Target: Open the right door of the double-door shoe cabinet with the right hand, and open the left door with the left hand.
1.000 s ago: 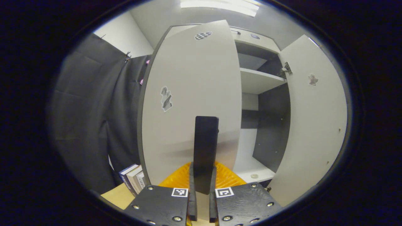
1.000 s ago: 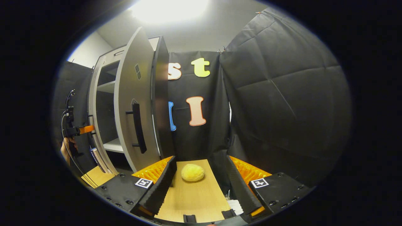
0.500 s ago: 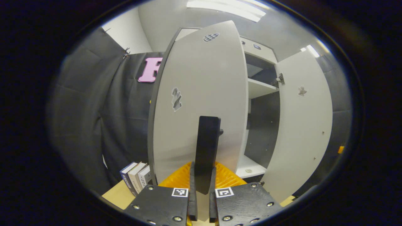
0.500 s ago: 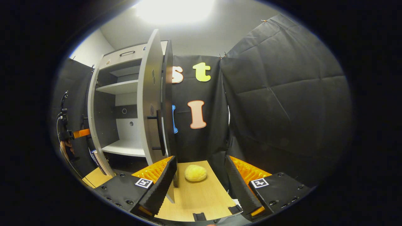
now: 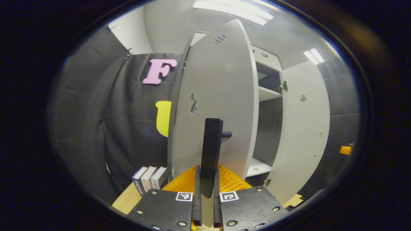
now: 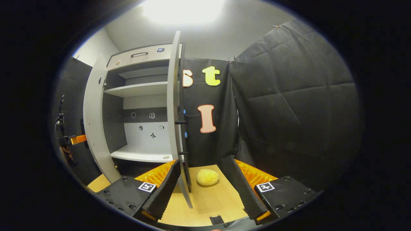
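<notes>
The grey double-door shoe cabinet (image 6: 141, 93) stands with both doors swung out. In the left gripper view, the left door (image 5: 218, 93) faces me, and my left gripper (image 5: 206, 179) is shut on its upright black handle (image 5: 211, 144). The right door (image 5: 305, 128) hangs wide open beyond it. In the right gripper view, the right door (image 6: 173, 106) is seen edge-on, with its black handle (image 6: 184, 138) on the far side. My right gripper (image 6: 205, 189) is open; the door's lower edge passes close by its left finger (image 6: 163, 189), untouched. The left gripper (image 6: 72, 139) shows far left behind the left door (image 6: 94, 122).
A yellow fluffy ball (image 6: 207, 177) lies on the wooden table (image 6: 205, 205) in front of the right gripper. Three books (image 5: 149, 179) stand upright left of the cabinet. Black cloth walls close in on both sides. Inside, the shelves (image 6: 138, 89) hold small stickers and a coin-like disc.
The left door has swung further out with my left gripper holding its handle. The right gripper view has shifted, so the right door now shows edge-on and more of the interior shows.
</notes>
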